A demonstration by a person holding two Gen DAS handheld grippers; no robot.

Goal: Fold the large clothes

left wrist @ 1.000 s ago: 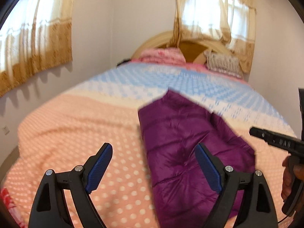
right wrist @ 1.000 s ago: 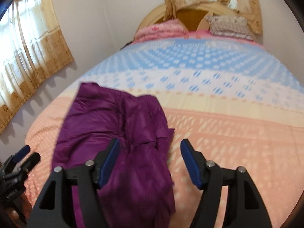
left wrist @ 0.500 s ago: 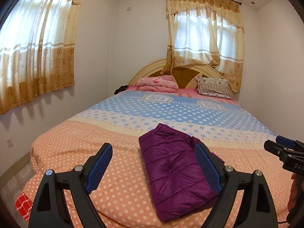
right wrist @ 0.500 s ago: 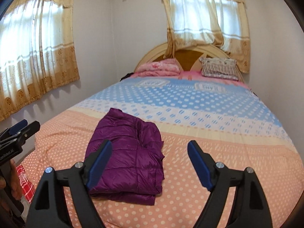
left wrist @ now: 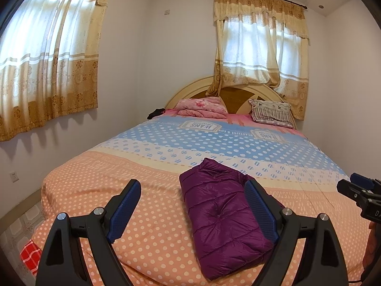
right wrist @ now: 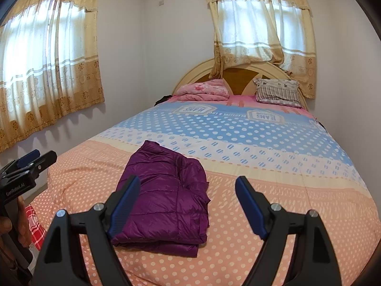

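A purple quilted jacket (left wrist: 221,214) lies folded in a compact rectangle on the orange dotted part of the bed; it also shows in the right wrist view (right wrist: 164,197). My left gripper (left wrist: 193,212) is open and empty, held back from the bed's foot, the jacket ahead between its fingers and to the right. My right gripper (right wrist: 188,205) is open and empty, the jacket ahead on its left side. Each gripper shows at the edge of the other's view, the right gripper (left wrist: 359,195) and the left gripper (right wrist: 26,166).
The bed (left wrist: 95,190) has an orange, cream and blue dotted cover. A pink blanket (left wrist: 202,107) and a patterned pillow (left wrist: 271,112) lie at the headboard. Walls and curtained windows stand to the left and behind. A red checked cloth (left wrist: 29,253) lies on the floor at left.
Both grippers have pulled back and up from the jacket, so the whole bed and room come into view. The jacket stays folded on the bed.
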